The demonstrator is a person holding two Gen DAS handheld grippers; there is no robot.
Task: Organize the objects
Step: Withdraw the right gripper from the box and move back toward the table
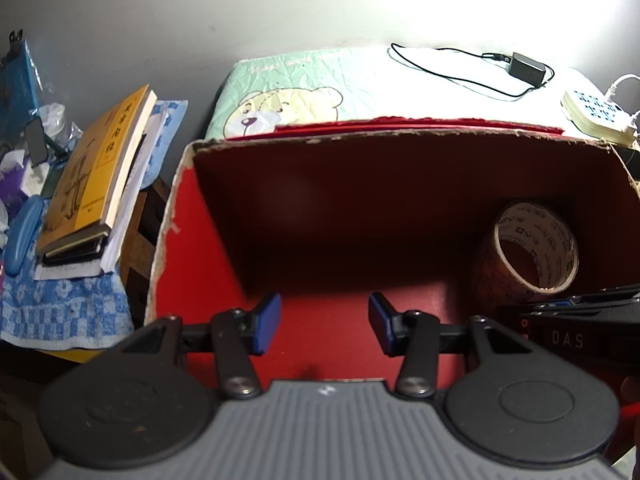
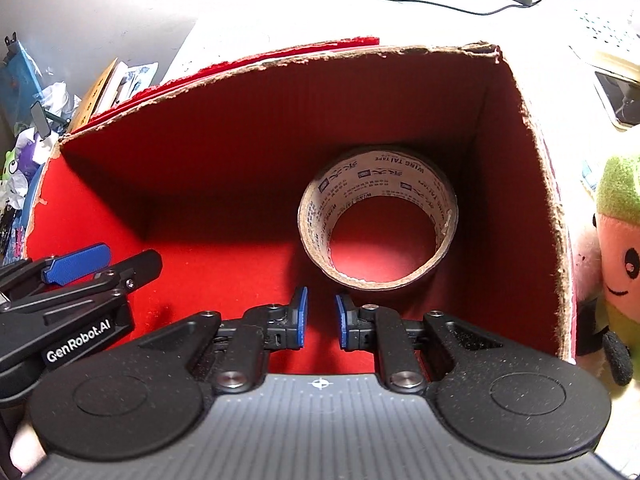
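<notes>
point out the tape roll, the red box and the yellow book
tape roll (image 2: 436, 190), right wrist view, on the printed inner wall of the roll
red box (image 2: 224, 128), right wrist view, on its inner back wall
yellow book (image 1: 86, 176), left wrist view, on the front cover

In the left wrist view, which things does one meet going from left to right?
Yellow paperback book → empty open left tongs → brown roll of packing tape inside the red cardboard box → cream power strip.
</notes>
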